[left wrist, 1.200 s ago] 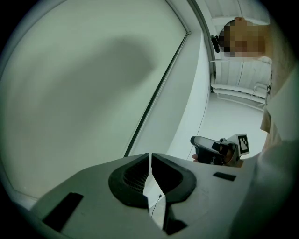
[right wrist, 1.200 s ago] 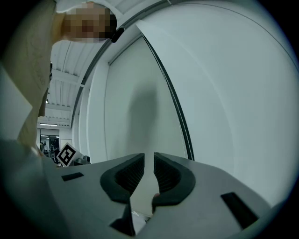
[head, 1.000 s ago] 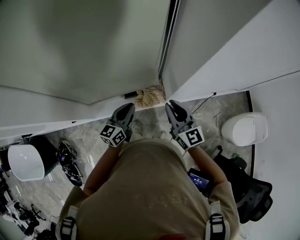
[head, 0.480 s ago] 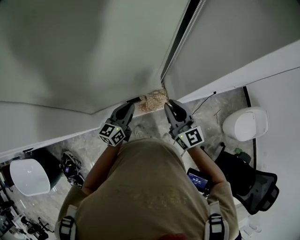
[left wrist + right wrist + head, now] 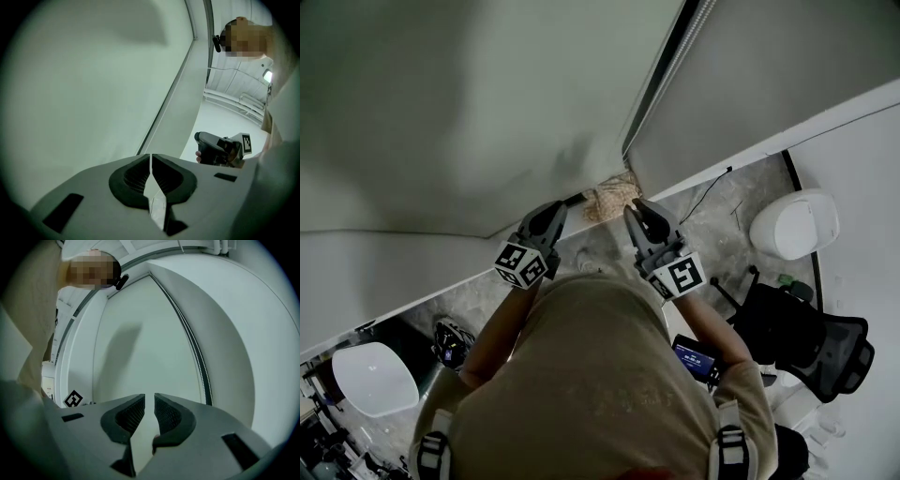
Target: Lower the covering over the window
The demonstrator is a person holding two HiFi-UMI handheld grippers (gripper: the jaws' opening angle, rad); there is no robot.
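Currently I'm holding both grippers out toward the window corner, side by side, neither touching anything. The left gripper is sitting with its jaws closed and empty. The right gripper is showing a narrow gap between its jaws, with nothing in it.

The covering is reading as the big pale sheet filling the left and top of the head view. I can't tell where its bottom edge is hanging.

What I'm keying on is the dark beaded strip at the seam between that sheet and the pale panel beside it. Its long axis is running straight up the window. Its foot is ending just ahead of the right jaws in the head view, and in the right gripper view it's climbing just right of them. So the right hand is looking nearer, with the left off to the side. I'm guessing it's a pull chain, but it could be a side track.

Room: open air is showing ahead of both jaws. A brown woven thing is lying on the floor in the corner, between the two grippers. A black chair is standing off to the right.
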